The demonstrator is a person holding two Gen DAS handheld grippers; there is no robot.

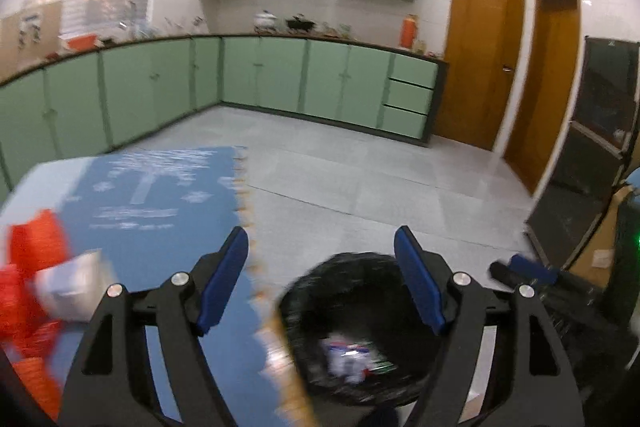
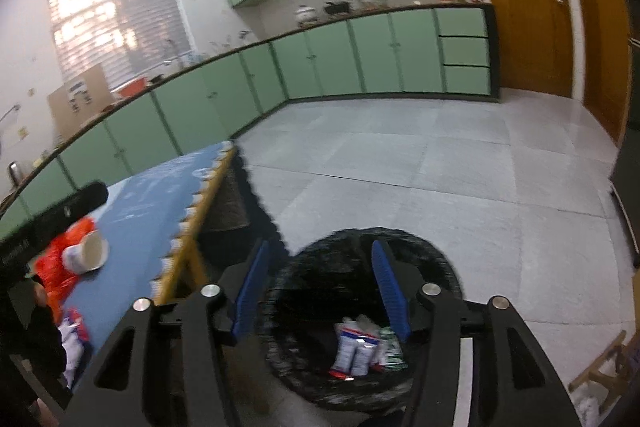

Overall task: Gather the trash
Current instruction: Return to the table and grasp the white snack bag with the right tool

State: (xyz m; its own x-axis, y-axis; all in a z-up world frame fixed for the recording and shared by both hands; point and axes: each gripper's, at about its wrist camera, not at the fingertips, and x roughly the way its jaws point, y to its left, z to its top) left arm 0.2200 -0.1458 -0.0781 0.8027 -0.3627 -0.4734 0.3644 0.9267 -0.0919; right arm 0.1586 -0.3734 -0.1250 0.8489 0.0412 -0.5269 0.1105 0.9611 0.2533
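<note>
A black-lined trash bin (image 1: 352, 331) stands on the floor beside the table and holds crumpled white wrappers (image 1: 348, 357). My left gripper (image 1: 322, 287) is open and empty, spanning the table's edge and the bin. My right gripper (image 2: 318, 291) is open and empty above the bin (image 2: 360, 323), with the wrappers (image 2: 360, 347) below it. On the blue-clothed table lie an orange plastic bag (image 1: 28, 283) and a white paper cup (image 1: 72, 287). The cup (image 2: 86, 253) and bag (image 2: 60, 263) also show in the right wrist view, with more white trash (image 2: 74, 343) nearer.
The blue table (image 1: 160, 195) has a yellow fringed edge (image 2: 200, 223). Green cabinets (image 1: 280, 79) line the far walls, wooden doors (image 1: 480, 55) stand at right. A dark cabinet (image 1: 592, 147) and cardboard box (image 1: 600, 247) stand right of the bin. The grey tiled floor (image 2: 440, 167) lies beyond.
</note>
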